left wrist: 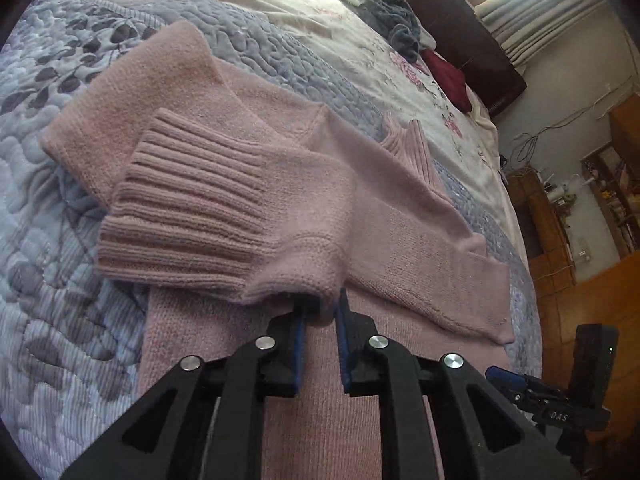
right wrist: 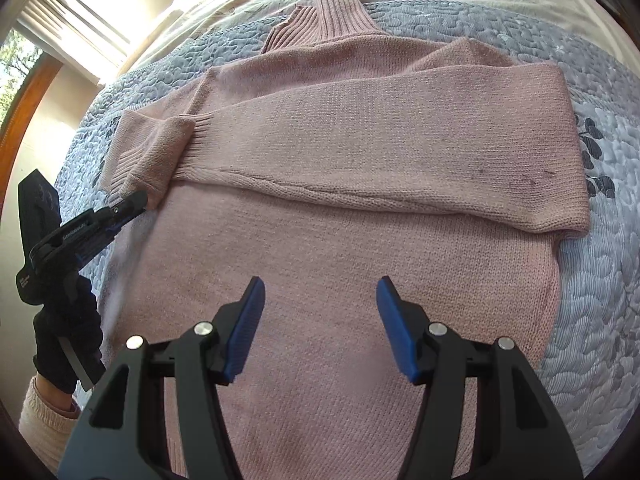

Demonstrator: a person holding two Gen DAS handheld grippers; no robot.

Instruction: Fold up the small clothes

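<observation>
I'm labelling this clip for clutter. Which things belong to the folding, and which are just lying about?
Job:
- pink sweater
- its sleeve cuff, held by the left tongs
- right tongs, open above the sweater

Lying about:
- grey clothes pile
- dark red garment
- quilt underneath

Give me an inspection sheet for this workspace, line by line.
Surface: grey quilt over a floral sheet on a bed.
Job's things: pink sweater lying flat, one sleeve folded across the chest.
Clutter: grey clothes and a red garment near the headboard.
Grippers: left gripper pinching the sleeve near its cuff; right gripper open above the sweater.
Cables: wires along the wall.
Surroundings: curtains, wooden shelves.
</observation>
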